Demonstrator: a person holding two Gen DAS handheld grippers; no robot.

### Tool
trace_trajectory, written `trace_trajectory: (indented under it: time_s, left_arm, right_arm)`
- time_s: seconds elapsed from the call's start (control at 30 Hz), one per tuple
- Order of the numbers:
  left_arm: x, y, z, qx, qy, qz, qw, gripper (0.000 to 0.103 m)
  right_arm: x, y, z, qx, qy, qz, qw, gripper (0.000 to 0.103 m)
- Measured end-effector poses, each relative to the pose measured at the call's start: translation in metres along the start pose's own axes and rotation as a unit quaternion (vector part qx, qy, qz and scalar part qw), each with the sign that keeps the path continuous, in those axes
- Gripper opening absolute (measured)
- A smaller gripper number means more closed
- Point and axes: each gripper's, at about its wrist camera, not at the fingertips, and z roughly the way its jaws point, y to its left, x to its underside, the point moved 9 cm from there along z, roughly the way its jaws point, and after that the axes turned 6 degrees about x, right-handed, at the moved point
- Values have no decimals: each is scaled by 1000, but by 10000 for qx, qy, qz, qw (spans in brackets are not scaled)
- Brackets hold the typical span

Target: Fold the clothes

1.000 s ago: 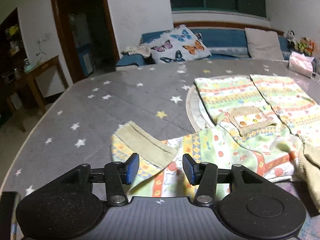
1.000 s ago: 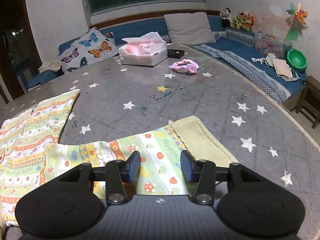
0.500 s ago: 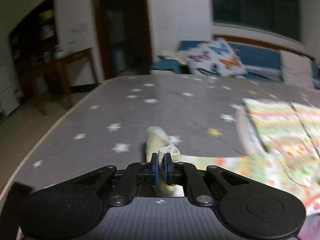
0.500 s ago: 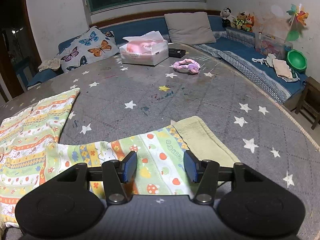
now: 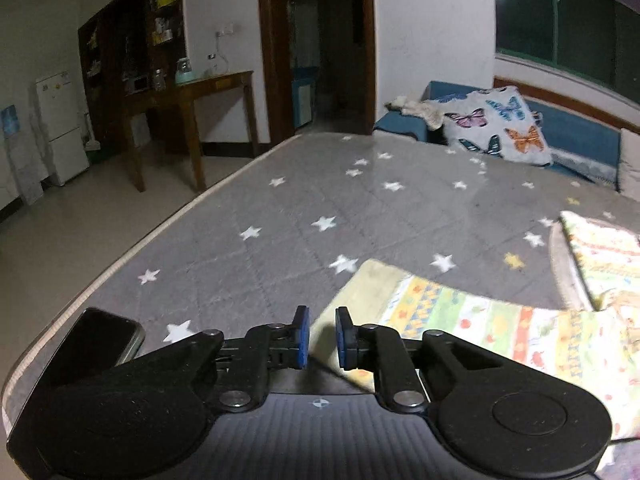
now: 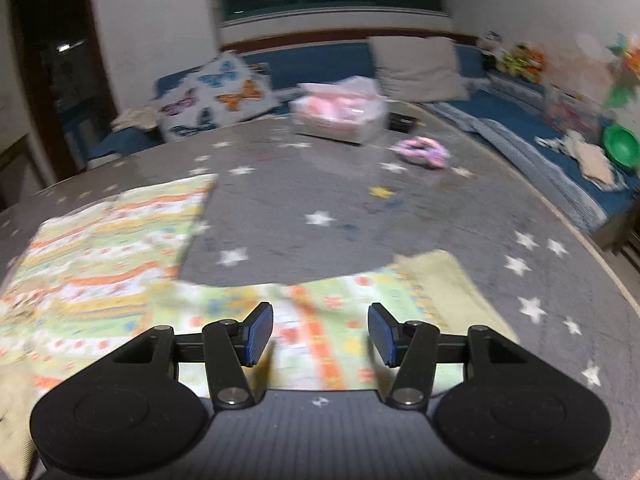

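Note:
A child's patterned garment in green, yellow and orange lies spread on the grey star-print table. One sleeve with a pale ribbed cuff (image 5: 372, 280) lies flat just ahead and right of my left gripper (image 5: 322, 338), whose jaws stand a little apart with nothing between them. In the right wrist view the other sleeve (image 6: 340, 320) and its cuff (image 6: 448, 292) lie under my right gripper (image 6: 320, 334), which is wide open and empty just above the cloth. The garment's body (image 6: 112, 240) spreads to the left.
A dark phone (image 5: 96, 344) lies at the table's near left corner beside the edge. A tissue box (image 6: 340, 116) and a pink scrunchie (image 6: 424, 152) sit at the far side. A blue sofa with cushions wraps the back and right.
My left gripper, shut on the sleeve cuff half a second ago, has let it go and the cuff lies flat. The right gripper has opened wider and shifted over its sleeve.

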Motion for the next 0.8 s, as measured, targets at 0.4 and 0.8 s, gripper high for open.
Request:
trace_trajectory:
  time_s: [0.4,0.8]
  left_arm:
    - [39,-131,-59,2057,33,1907,9598,31]
    - [99,-229,-105,3746,740,2400,8925,51]
  right_arm:
    - [37,138,-59,-1788,164,-1844,9663,54]
    - [65,190,-87,-2213,66,-2475,9433,54]
